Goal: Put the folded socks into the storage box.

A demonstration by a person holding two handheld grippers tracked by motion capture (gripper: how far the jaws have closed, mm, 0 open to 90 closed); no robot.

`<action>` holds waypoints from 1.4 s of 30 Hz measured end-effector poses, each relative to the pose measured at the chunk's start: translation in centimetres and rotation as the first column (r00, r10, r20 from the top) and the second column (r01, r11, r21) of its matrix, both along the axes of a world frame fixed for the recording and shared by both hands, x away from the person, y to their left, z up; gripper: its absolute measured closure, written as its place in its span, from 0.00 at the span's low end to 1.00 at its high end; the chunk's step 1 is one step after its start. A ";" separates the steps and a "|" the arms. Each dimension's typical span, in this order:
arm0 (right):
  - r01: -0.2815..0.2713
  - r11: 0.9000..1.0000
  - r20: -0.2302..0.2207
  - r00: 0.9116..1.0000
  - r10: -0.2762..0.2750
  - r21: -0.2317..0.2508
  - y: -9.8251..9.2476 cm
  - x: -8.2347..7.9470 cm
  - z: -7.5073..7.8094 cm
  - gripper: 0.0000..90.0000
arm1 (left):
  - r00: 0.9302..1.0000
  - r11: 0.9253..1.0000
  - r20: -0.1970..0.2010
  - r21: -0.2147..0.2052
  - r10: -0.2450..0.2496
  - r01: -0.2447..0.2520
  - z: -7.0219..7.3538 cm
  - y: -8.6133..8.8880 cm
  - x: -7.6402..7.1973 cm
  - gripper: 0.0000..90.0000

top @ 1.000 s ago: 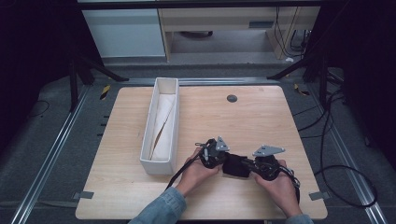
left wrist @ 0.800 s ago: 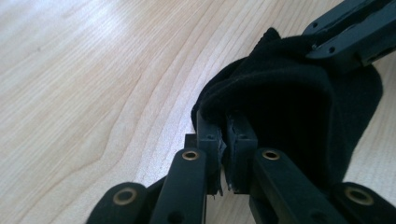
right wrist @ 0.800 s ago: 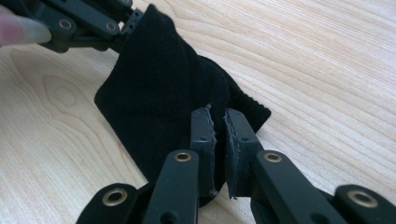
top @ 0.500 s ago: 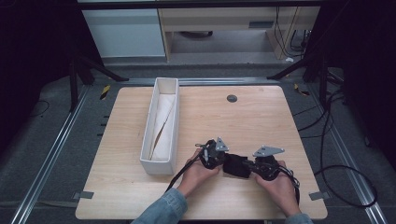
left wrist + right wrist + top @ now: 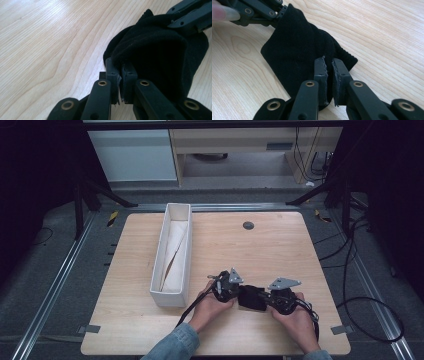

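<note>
Both tools are working one black cloth at the near middle of the counter.

Left tool is clamping the cloth's left edge. In the left gripper view its pads are sitting nearly together with a fold of the cloth pinched between the tips, and the rest of the fabric is bunching up and away to the right. The right tool is showing at the top right corner of that view, on the cloth's far end.

Right tool is clamping the opposite edge. In the right gripper view its pads are likewise closed down on a fold, with the cloth spreading to the left and lying on the wood. The left tool is biting the far corner at top left, a fingertip beside it.

In the high view the cloth is lying low between the two tools, on or just above the counter; cannot tell whether all of it is touching the wood. Both hands are resting near the counter's front edge.

A white box is standing lengthwise to the left of the left tool, near but apart, with pale paper lying inside. A small dark disc is sitting well apart toward the far side.
</note>
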State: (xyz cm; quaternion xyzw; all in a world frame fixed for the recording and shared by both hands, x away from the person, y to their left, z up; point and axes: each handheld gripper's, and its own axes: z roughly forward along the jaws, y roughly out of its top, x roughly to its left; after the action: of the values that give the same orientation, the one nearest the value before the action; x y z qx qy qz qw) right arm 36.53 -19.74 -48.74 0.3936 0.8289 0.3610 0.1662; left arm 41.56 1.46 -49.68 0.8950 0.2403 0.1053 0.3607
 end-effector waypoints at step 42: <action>-0.028 0.999 0.180 0.983 0.036 -0.044 1.5 -4.1 4.8 0.43 | 0.997 0.993 0.065 -0.118 0.034 -0.026 2.7 5.0 -3.7 0.27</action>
State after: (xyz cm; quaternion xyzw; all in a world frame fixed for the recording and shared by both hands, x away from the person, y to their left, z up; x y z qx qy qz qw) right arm 32.42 -18.22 -43.92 0.3423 0.8238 0.3808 0.2431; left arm 37.91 6.50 -46.94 0.8646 0.2472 0.1261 0.4189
